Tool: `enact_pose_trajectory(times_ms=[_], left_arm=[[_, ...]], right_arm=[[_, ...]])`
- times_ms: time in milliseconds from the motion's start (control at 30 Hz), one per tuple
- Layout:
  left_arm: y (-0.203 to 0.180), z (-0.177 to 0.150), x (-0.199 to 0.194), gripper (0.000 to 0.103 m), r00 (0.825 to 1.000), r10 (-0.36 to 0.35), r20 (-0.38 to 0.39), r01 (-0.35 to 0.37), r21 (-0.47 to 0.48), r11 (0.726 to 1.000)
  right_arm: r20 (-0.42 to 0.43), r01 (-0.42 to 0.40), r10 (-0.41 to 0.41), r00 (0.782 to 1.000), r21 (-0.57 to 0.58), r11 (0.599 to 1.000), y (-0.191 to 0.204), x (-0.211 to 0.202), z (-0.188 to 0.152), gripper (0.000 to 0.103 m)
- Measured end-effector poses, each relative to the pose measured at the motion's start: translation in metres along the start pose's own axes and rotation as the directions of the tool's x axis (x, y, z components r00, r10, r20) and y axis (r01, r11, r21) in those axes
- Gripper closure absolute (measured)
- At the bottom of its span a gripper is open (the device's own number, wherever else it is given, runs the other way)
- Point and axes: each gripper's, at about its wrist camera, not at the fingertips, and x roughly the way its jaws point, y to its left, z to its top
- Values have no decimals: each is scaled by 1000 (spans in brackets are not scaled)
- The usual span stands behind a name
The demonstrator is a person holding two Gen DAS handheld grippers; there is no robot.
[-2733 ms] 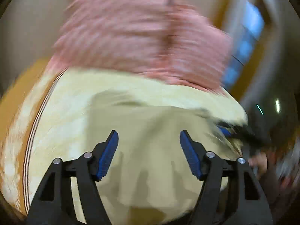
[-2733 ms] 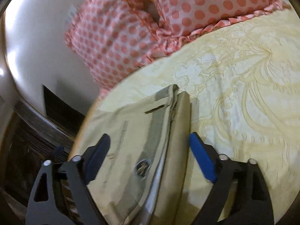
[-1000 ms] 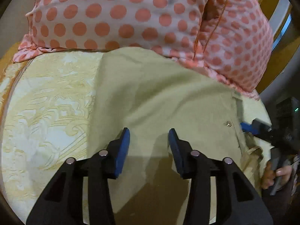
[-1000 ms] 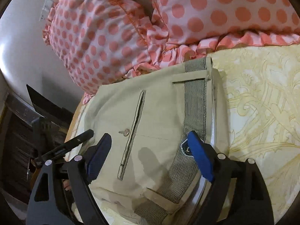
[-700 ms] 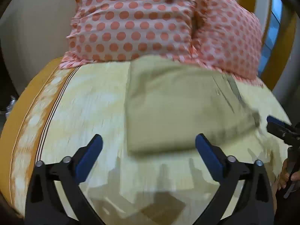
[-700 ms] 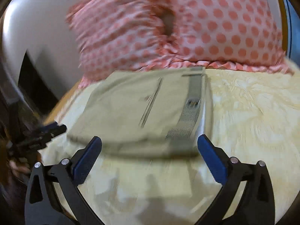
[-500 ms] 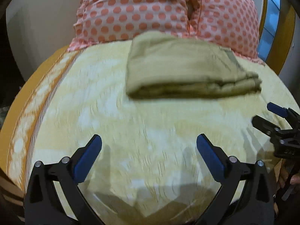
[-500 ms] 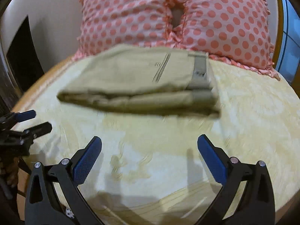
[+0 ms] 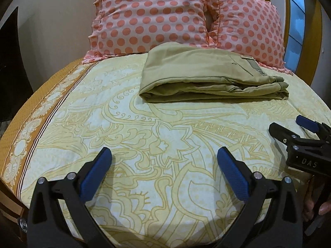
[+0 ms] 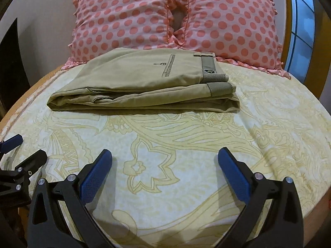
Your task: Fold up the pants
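Toward the head end of the bed (image 9: 128, 124), left wrist view: khaki pants (image 9: 206, 76) lie folded in a flat stack on the yellow patterned sheet, far edge touching two pink polka-dot pillows (image 9: 153, 14). Pocket and waistband sit at the stack's right end. Left hand-held gripper (image 9: 164, 165) is low over the foot half of the bed, well apart from the pants, jaws spread wide, nothing between the blue pads (image 9: 95, 175). Right hand-held gripper (image 9: 289, 128) enters at the bed's right edge, side-on; its spread is hard to read from here. Orange border strip runs along the bed's left edge.

Right wrist view: pants (image 10: 144, 78) sit at the head end, nearer the bed's left side. Several layers visible at the near edge; waistband with small label at the right end, buttoned pocket on top. Pillows (image 10: 217, 20) behind, in contact. Right hand-held gripper (image 10: 165, 165) released, jaws wide, empty, over bare sheet (image 10: 186, 136) near the foot. Left hand-held gripper (image 10: 22, 148) shows at the bed's left edge. Blue window pane far right.
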Motion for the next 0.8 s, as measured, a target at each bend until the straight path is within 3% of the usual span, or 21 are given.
enact_pose_trajectory(times_ms=[800], left_arm=[[-1, -1, 1, 2, 1000, -1, 10, 1, 3, 1000]], right_arm=[[5, -2, 2, 1000, -1, 1000, -2, 0, 1, 1]])
